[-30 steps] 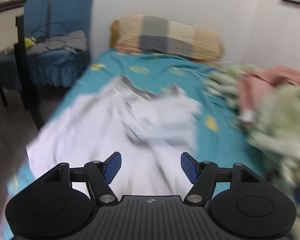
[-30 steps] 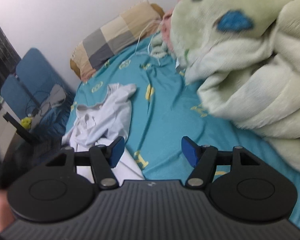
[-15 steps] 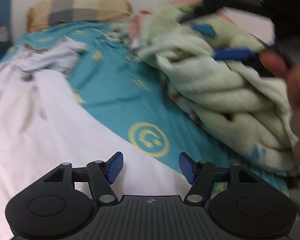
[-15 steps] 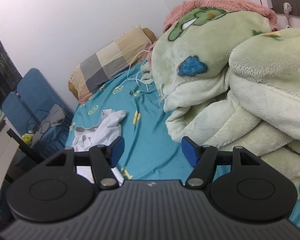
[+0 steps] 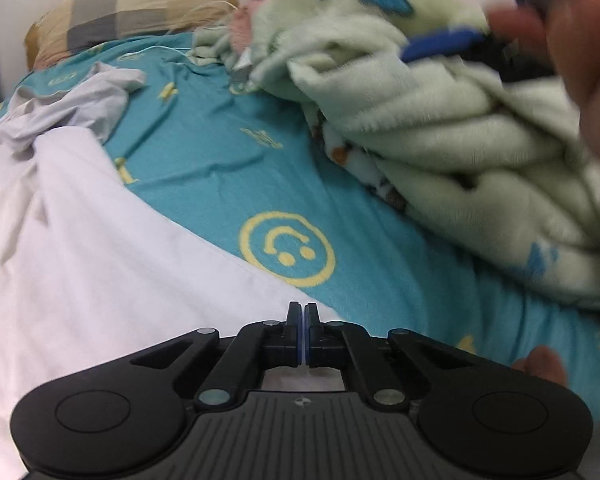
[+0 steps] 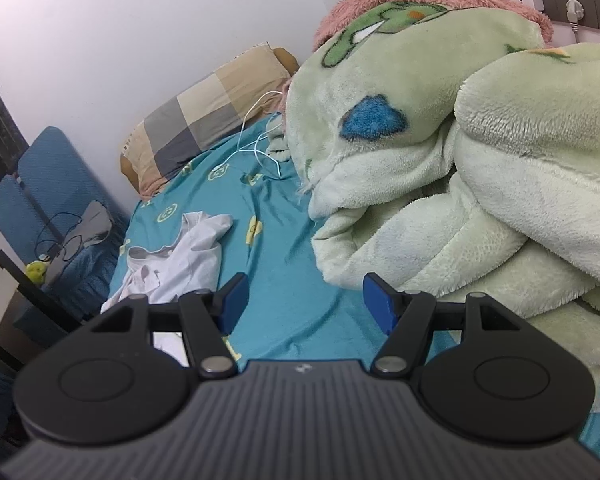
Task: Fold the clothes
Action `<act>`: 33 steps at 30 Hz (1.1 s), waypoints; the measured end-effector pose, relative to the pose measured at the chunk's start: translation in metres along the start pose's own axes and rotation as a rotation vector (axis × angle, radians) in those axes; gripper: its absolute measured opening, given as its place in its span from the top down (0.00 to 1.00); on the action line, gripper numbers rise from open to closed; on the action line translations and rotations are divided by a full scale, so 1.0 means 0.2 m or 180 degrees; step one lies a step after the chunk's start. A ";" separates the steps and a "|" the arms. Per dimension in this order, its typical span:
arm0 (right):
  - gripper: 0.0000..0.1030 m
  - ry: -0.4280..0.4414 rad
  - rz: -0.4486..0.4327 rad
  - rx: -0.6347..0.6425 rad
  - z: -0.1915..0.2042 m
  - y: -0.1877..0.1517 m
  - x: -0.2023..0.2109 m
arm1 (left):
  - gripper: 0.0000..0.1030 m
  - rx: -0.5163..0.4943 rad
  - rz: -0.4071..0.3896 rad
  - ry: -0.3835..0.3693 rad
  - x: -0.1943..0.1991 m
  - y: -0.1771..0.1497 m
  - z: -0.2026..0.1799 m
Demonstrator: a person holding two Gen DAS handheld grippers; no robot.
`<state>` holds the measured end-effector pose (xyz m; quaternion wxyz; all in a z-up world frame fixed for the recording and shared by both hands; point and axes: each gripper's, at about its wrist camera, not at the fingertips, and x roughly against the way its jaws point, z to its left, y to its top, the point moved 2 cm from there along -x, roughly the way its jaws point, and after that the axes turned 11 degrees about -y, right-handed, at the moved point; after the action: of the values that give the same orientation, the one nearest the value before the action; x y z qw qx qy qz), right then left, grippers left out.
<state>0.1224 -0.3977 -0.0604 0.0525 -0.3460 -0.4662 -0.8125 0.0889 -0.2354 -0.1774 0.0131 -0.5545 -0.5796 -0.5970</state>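
— Fingers of the left gripper [image 5: 302,334] were pressed together at the hem of the white shirt [image 5: 80,264]; whether cloth was pinched between them, I couldn't tell.

— And where did the shirt lie?

— Spread on the teal bedsheet [image 5: 380,276], its collar bunched toward the checked pillow [image 5: 132,12], the green blanket [image 5: 460,148] heaped to its right.

— The right gripper [image 6: 304,300]?

— Wide apart, holding nothing, above the sheet beside the blanket.

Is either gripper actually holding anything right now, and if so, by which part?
The left gripper is shut at the hem corner of the white shirt, apparently pinching that edge. The right gripper is open above the bed sheet, holding nothing.
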 end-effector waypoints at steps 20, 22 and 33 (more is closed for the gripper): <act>0.36 0.0270 -0.0004 0.0489 0.21 -0.08 0.09 | 1.00 0.1772 0.0545 0.0859 0.93 -0.32 0.71; 0.36 0.0302 0.0234 0.0568 0.23 -0.11 0.04 | 0.99 0.1708 0.0457 0.0822 0.96 -0.31 0.69; 0.36 0.0679 0.0882 0.0561 0.32 -0.19 -0.07 | 0.52 0.0043 0.0134 0.0271 0.71 -0.10 0.10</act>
<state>0.1498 -0.3289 -0.0755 0.2431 -0.3129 -0.4752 -0.7856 0.0337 -0.1243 -0.1005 0.0540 -0.5406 -0.5708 -0.6157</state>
